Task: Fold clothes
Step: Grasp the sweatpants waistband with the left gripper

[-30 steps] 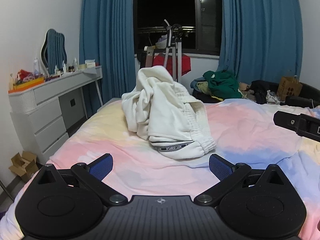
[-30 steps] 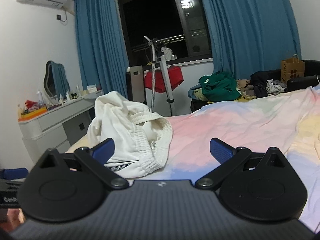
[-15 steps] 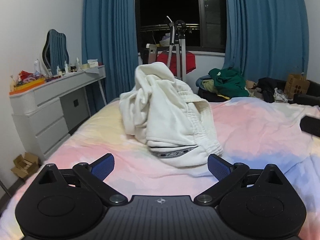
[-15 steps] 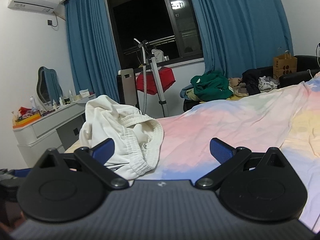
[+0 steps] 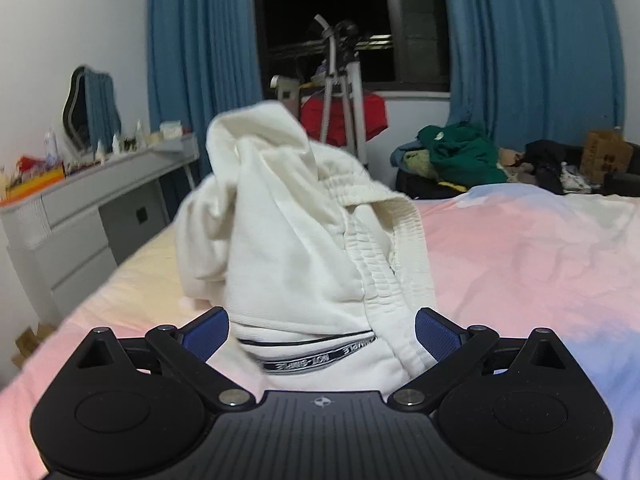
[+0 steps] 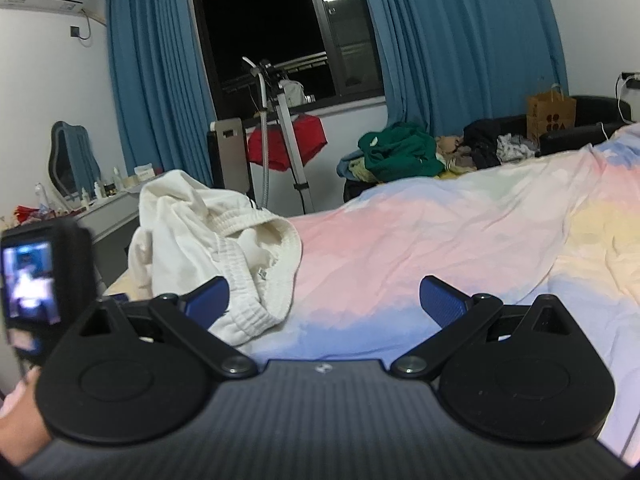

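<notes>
1. A crumpled heap of cream-white clothes (image 5: 296, 236) sits on the bed (image 5: 520, 264), which has a pastel sheet of pink, yellow and pale blue; I take that heap as my landmark.
2. The heap stands up in a soft peak, with a ribbed elastic waistband (image 5: 376, 280) curling down its right side and a black-and-white lettered band (image 5: 320, 358) along its lower front edge.
3. The left gripper (image 5: 322, 332) is right at the heap's near edge, jaws spread wide, one blue pad (image 5: 206, 334) on each side of the lower hem. Nothing is clamped, and I cannot tell whether the pads touch the cloth.
4. The right gripper (image 6: 324, 304) hangs to the right of the heap, also spread wide and holding nothing. Its left pad (image 6: 208, 304) sits in front of the heap's ribbed edge, while its right pad is over bare sheet.
5. From the right wrist view, the left device's small lit screen (image 6: 28, 280) shows just left of the heap, with part of a hand (image 6: 18, 404) below it.
6. Left of the heap stands a grey dresser (image 5: 80, 216) crowded with bottles and a wavy mirror (image 5: 90, 104).
7. Behind the heap are blue curtains (image 5: 200, 64), a dark window (image 5: 344, 20), a garment steamer stand (image 5: 340, 92) and a red cloth (image 5: 372, 116).
8. Beyond the heap to the right lies a pile topped with a green garment (image 5: 460, 156), and further right a brown paper bag (image 6: 550, 114).
</notes>
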The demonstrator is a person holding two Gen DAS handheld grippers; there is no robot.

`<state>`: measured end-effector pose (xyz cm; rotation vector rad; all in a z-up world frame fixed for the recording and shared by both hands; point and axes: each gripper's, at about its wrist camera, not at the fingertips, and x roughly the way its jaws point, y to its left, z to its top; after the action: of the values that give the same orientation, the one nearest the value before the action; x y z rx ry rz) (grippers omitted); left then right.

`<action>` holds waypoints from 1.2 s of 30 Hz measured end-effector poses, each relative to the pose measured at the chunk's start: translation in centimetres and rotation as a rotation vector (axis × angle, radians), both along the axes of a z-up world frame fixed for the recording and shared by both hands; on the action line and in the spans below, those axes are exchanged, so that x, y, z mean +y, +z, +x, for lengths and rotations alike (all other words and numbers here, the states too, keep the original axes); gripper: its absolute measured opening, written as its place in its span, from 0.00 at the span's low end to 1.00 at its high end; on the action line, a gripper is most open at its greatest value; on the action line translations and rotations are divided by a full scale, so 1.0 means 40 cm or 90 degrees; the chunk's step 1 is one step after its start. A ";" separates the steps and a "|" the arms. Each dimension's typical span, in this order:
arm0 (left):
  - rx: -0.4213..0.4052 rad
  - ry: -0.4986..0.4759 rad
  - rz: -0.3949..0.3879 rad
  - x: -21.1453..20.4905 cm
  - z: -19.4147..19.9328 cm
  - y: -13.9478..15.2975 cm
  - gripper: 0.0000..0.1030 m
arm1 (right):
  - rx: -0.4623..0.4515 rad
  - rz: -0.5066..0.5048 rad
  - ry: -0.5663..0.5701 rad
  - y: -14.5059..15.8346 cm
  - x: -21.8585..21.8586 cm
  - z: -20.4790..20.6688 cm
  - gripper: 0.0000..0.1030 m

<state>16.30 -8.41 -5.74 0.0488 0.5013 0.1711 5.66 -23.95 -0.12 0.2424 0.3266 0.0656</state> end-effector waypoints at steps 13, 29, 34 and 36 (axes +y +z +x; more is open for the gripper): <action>0.040 0.095 0.022 -0.034 0.218 -0.117 0.98 | 0.046 0.031 -0.014 -0.057 -0.009 0.069 1.00; 0.062 0.055 -0.021 0.066 0.157 -0.033 0.12 | 0.047 0.027 -0.031 -0.063 -0.023 0.087 1.00; 0.046 -0.012 -0.003 0.079 0.060 0.024 0.09 | 0.045 0.015 -0.026 -0.064 -0.016 0.089 1.00; 0.043 -0.038 -0.001 0.090 0.012 0.045 0.08 | 0.043 0.013 -0.022 -0.064 -0.014 0.089 1.00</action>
<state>16.77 -4.82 -3.93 0.0686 0.5667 0.1104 9.24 -24.50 -2.68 0.2707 0.3885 0.0269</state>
